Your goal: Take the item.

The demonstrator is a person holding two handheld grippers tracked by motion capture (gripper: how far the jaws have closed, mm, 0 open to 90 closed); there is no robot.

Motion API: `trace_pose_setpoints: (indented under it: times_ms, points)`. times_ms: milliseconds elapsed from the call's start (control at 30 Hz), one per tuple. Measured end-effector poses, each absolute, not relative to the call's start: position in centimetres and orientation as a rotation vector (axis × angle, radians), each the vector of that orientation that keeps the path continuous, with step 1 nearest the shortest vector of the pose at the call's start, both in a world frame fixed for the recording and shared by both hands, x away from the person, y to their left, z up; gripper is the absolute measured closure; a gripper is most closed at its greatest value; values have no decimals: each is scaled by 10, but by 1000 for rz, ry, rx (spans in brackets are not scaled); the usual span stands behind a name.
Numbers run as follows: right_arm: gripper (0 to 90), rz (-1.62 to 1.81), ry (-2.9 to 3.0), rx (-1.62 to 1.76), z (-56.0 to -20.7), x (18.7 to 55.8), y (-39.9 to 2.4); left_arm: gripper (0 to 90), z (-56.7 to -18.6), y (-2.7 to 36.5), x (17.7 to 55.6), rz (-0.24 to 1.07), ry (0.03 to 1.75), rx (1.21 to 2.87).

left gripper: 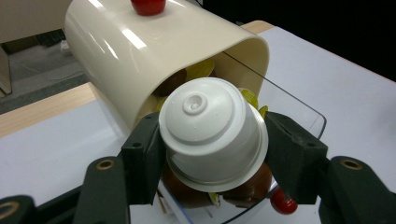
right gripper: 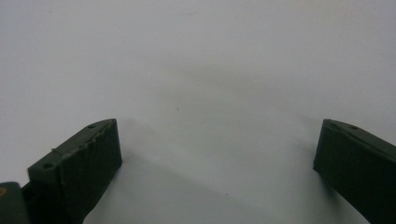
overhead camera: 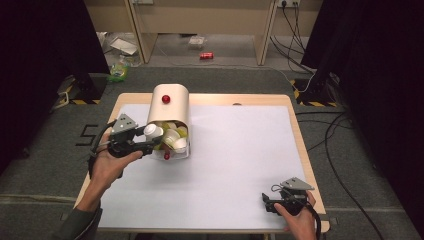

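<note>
A cream capsule dispenser (overhead camera: 169,107) with a red knob (overhead camera: 165,99) on top lies on the white table (overhead camera: 240,155), its open clear drawer (overhead camera: 175,150) holding several white, green and brown capsules. My left gripper (overhead camera: 150,140) is shut on a white capsule (overhead camera: 152,132) at the drawer's left side. In the left gripper view the white capsule (left gripper: 212,133) sits squeezed between the two black fingers (left gripper: 144,156), in front of the dispenser (left gripper: 154,56). My right gripper (overhead camera: 267,202) rests open near the table's front right corner; in its own view the fingers (right gripper: 81,163) stand wide apart over bare table.
A second red knob (overhead camera: 167,156) sits at the drawer's front. Beyond the table are a wooden shelf unit (overhead camera: 200,25), a red can (overhead camera: 206,55) on the floor, and cables (overhead camera: 330,135) at the right. Dark curtains flank both sides.
</note>
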State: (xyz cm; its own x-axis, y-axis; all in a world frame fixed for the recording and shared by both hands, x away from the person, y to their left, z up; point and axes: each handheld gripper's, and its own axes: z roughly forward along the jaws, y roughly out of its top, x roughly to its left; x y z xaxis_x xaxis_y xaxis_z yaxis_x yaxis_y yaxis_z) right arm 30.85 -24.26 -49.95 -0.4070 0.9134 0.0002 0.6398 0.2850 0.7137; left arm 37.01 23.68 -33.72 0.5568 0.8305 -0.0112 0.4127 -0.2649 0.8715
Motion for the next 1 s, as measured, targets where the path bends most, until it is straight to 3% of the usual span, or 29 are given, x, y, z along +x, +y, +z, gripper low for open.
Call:
trace_pose_setpoints:
  times_ms: [1000]
  points:
    - [11, 901, 2149, 1395, -500, 309, -242, 403, -348, 294, 359, 609, 1125, 1818]
